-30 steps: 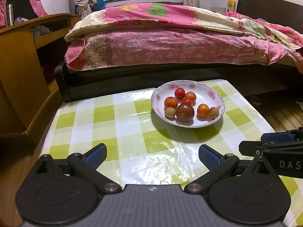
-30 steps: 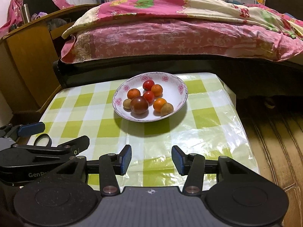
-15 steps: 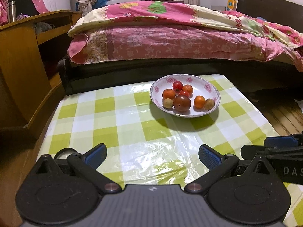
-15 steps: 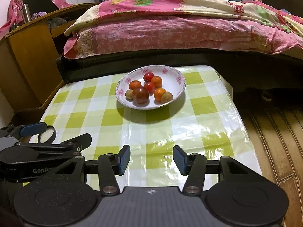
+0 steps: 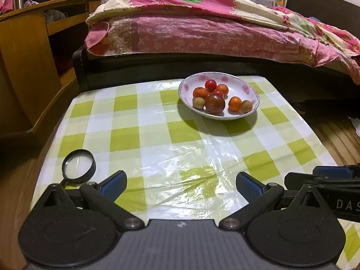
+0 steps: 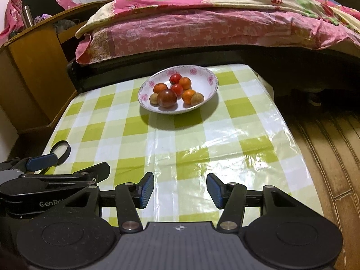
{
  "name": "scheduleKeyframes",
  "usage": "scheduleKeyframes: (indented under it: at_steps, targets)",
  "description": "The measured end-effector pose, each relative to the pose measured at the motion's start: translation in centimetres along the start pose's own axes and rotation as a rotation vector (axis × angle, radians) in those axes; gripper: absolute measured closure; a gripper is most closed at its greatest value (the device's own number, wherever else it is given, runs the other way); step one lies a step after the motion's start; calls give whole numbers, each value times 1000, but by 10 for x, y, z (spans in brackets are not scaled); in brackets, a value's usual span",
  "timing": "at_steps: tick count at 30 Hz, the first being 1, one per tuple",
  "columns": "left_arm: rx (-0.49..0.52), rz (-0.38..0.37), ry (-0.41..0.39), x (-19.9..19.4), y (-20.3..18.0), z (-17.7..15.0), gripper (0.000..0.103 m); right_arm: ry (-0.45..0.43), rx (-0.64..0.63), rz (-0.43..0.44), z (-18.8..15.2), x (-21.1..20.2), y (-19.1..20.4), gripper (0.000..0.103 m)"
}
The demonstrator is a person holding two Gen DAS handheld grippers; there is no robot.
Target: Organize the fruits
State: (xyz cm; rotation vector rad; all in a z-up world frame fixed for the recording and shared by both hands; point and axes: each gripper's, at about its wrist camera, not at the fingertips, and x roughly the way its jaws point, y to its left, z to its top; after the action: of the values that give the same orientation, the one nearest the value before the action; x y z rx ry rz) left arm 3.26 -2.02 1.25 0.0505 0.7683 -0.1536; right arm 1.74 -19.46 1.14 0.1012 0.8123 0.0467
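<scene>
I have drawn both rigs back toward the near edge of the desk [image 5: 157,121], the low one under the glossy green-and-white checked plastic cloth. Over the last second the white, pink-flowered shallow ceramic bowl [image 5: 249,91] has shrunk and slid farther up both views, so I am now well apart from it. The retreat has also uncovered a small black-rimmed round magnifying glass [image 5: 78,166] at the near left corner, just beside my left tongs [image 5: 181,185]; a second ago it was hidden from that camera.

The left tongs stand wide and empty, blue pads spread over bare cloth. The right tongs [image 6: 180,190] are empty too, parted at a narrower gap. Neither carries anything.

The fruits all sit together in the bowl, toward the far edge of the desk by the bed with the pink floral quilt [image 5: 202,33]: one large dark red-brown round fruit [image 5: 215,103] at the front, small orange round ones [image 5: 235,103], small bright red ones [image 5: 210,85], and two small tan ones [image 5: 199,102] at the front left and right.

I read the pull-back with empty tongs and all fruit gathered in one bowl as the sorting being finished, or close to it. No fruit lies loose on the cloth in either view.
</scene>
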Motion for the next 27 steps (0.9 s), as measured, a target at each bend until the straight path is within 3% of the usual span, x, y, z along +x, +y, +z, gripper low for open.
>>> scheduleKeyframes:
  at_steps: [27]
  targets:
    - [-29,25,38,1,4,-13,0,15,-49,-37,-14,0,11,52]
